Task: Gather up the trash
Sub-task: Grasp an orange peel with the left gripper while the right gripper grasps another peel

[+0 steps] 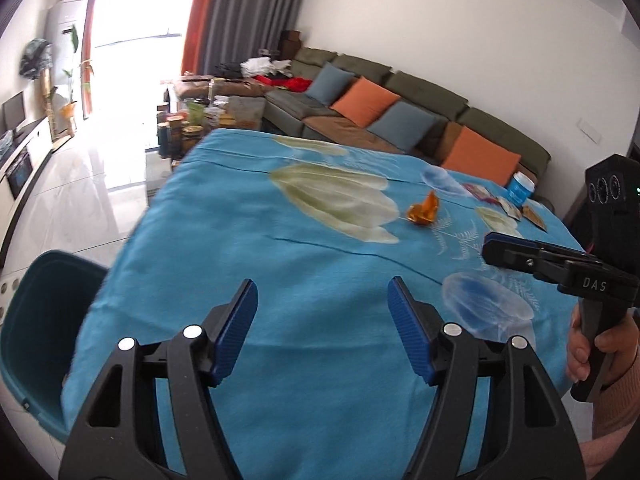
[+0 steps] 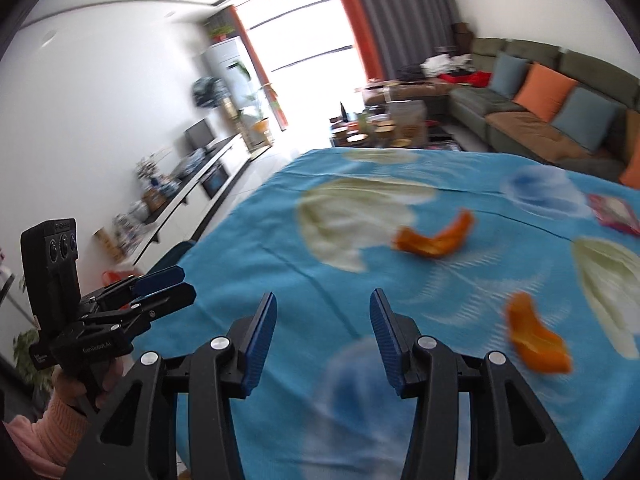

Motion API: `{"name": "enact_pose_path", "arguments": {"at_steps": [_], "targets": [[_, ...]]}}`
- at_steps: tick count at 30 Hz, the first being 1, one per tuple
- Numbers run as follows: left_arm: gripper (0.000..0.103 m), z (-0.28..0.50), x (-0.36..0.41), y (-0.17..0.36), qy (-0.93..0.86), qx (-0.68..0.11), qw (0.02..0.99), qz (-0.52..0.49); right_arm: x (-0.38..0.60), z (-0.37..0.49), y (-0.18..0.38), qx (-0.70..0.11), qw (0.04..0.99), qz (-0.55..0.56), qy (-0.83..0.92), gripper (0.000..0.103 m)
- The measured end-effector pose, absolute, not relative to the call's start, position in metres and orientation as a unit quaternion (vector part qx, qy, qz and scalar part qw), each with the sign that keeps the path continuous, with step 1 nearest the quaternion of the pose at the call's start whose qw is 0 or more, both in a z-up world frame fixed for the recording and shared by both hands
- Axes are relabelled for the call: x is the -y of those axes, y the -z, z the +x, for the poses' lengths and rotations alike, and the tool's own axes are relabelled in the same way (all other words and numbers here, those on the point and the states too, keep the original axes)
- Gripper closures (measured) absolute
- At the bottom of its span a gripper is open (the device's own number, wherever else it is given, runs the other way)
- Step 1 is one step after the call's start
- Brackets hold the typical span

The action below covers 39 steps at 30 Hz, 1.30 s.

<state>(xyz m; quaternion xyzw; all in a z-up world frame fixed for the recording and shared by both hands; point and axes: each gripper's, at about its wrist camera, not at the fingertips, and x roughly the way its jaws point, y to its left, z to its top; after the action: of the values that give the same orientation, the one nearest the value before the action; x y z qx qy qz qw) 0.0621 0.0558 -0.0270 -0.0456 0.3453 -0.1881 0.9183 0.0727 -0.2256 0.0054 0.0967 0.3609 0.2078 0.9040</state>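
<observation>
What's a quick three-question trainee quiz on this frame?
1. True or false: the left tongs are shut.
2. In the right wrist view, how many orange peel pieces lie on the blue tablecloth? A one, B two, C four.
3. In the left wrist view, on which side of the left tongs is the teal bin?

Key:
1. False. They are open and empty.
2. B. The second piece lies nearer, to the right of the right tongs.
3. On the left, beside the table's edge and below it.
</observation>
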Motion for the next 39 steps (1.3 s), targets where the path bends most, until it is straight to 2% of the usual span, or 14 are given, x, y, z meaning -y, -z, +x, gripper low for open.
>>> {"name": "enact_pose_path", "arguments": {"at_steps": [5,11,22,24,32,38,39], "targets": [[0.036,0.086,-0.016,0.034,0.219,-0.364,0.905,-0.022,0.279,0.062,0.003,-0.350,0.920,0.114,-0.133,0.052],[0.036,0.115,0.023,0.040,0.241,-0.388,0.890,0.000,0.321,0.062,0.022,-0.366,0.915,0.143,-0.092,0.052],[0.040,0.145,0.069,0.043,0.261,-0.404,0.877,0.019,0.323,0.069,0.037,-0.389,0.899,0.167,-0.111,0.053],[0.042,0.152,0.076,0.044,0.261,-0.407,0.875,0.023,0.323,0.070,0.039,-0.390,0.898,0.169,-0.113,0.054],[0.051,0.181,0.090,0.052,0.265,-0.430,0.863,0.012,0.331,0.076,0.047,-0.399,0.885,0.201,-0.128,0.074],[0.063,0.187,0.100,0.055,0.271,-0.434,0.859,0.010,0.333,0.076,0.048,-0.401,0.880,0.214,-0.136,0.079],[0.068,0.188,0.101,0.055,0.274,-0.435,0.858,0.009,0.334,0.076,0.048,-0.401,0.880,0.215,-0.137,0.080]]}}
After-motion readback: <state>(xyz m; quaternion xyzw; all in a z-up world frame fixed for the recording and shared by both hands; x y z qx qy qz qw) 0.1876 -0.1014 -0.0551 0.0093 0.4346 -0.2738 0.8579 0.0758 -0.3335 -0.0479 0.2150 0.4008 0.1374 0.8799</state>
